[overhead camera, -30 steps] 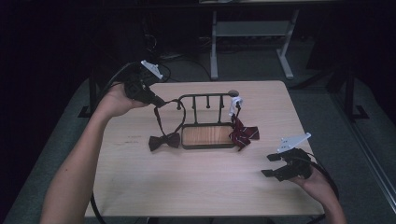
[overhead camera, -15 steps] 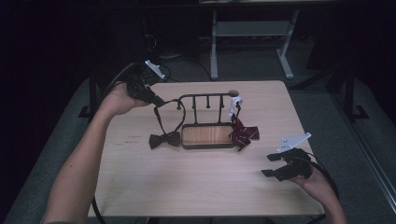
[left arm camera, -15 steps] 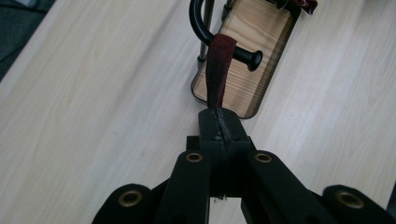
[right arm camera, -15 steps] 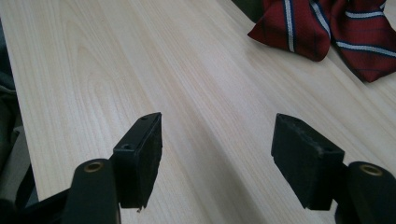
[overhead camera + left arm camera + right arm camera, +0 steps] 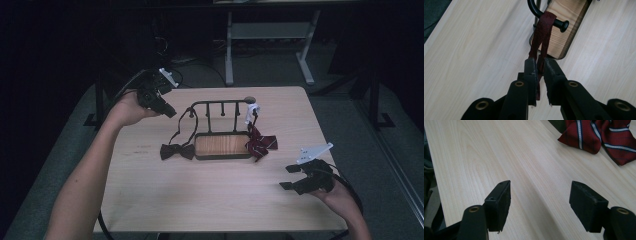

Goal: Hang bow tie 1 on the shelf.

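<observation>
The left gripper sits at the far left of the table, just beside the rack's left end. Its jaws have just been opening a little and now stand narrowly parted, with the dark red strap running between them; whether the pads still press on it cannot be told. The strap loops over the rack's end peg and leads down to the dark bow tie, which lies on the table touching the left edge of the wooden tray. A striped red bow tie lies against the tray's right end. The right gripper rests near the table's right front, jaws spread wide, holding nothing, well apart from the rack.
</observation>
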The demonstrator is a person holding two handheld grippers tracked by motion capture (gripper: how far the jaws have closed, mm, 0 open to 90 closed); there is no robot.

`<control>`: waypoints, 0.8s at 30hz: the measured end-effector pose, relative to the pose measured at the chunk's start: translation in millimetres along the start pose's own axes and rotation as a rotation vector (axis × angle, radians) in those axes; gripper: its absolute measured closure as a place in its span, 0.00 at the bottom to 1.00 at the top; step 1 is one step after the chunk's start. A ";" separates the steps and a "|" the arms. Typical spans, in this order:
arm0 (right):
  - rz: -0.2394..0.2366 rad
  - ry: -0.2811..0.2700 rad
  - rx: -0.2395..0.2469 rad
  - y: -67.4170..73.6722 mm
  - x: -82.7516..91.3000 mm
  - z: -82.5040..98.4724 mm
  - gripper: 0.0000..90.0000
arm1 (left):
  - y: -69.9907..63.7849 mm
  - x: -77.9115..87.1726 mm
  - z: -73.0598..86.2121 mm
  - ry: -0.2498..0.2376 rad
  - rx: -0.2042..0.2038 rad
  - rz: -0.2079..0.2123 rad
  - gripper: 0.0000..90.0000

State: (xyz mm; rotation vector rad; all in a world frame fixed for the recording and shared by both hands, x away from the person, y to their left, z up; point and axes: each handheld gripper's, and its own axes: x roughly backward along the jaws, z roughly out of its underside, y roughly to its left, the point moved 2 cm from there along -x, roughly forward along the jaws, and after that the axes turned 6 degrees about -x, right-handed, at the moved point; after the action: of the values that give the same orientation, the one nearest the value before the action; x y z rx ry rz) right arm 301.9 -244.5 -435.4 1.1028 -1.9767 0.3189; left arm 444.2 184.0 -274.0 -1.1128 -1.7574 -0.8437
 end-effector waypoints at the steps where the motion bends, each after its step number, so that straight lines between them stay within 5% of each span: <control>1: 0.002 -0.001 0.002 0.0 0.4 -0.2 0.37 | -1.1 0.8 0.4 -0.005 0.002 0.000 0.89; 24: 0.012 -0.003 -0.012 -0.5 3.4 -0.6 0.37 | -18.6 3.9 31.7 -0.041 -0.008 0.040 0.83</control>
State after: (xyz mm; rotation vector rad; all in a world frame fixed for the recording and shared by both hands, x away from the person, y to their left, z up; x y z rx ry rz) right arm 301.7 -246.4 -432.4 1.0849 -1.9856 0.3114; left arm 416.4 205.8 -284.6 -1.1741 -1.7609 -0.8099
